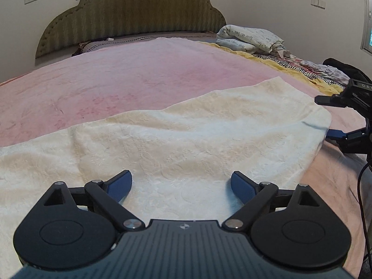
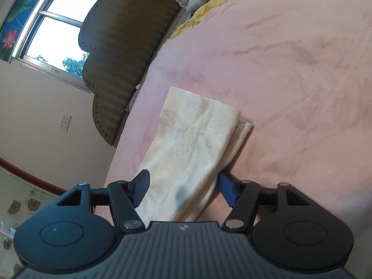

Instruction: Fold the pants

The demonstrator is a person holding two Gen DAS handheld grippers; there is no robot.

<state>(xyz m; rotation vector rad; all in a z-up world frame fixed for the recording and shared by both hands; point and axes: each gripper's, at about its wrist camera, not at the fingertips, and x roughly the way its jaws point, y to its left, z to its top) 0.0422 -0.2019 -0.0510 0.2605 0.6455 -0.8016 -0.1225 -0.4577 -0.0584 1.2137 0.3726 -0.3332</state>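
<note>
We see the pants [image 2: 193,144] lying folded on the pink blanket [image 2: 290,74] of the bed, a long cream strip. In the right wrist view their long axis runs from the gripper away toward the headboard [image 2: 121,53]; the far end is squared off with a lower layer sticking out at one side. Fabric is cream-white with a raised floral weave, some yellowish patches, one dark grey smudge near the close end.

Our left gripper [image 1: 181,187] tilts down over the pants [image 1: 186,139], jaws spread wide, blue pads above the cloth and nothing pinched. In that view the pants stretch across the picture from left to right, softly wrinkled.

Our right gripper [image 2: 181,189] is rolled, so the room looks tilted in its view. Its jaws are parted, straddling the near end of the pants, one pad each side; pads not pressing. In the left wrist view the right gripper [image 1: 325,118] sits at the right end of the pants, fingers apart around the edge.

Further out: a bundled quilt [image 1: 248,38] and yellow blanket [image 1: 290,67] near the headboard [image 1: 139,14], window [image 2: 55,23] on the wall.
</note>
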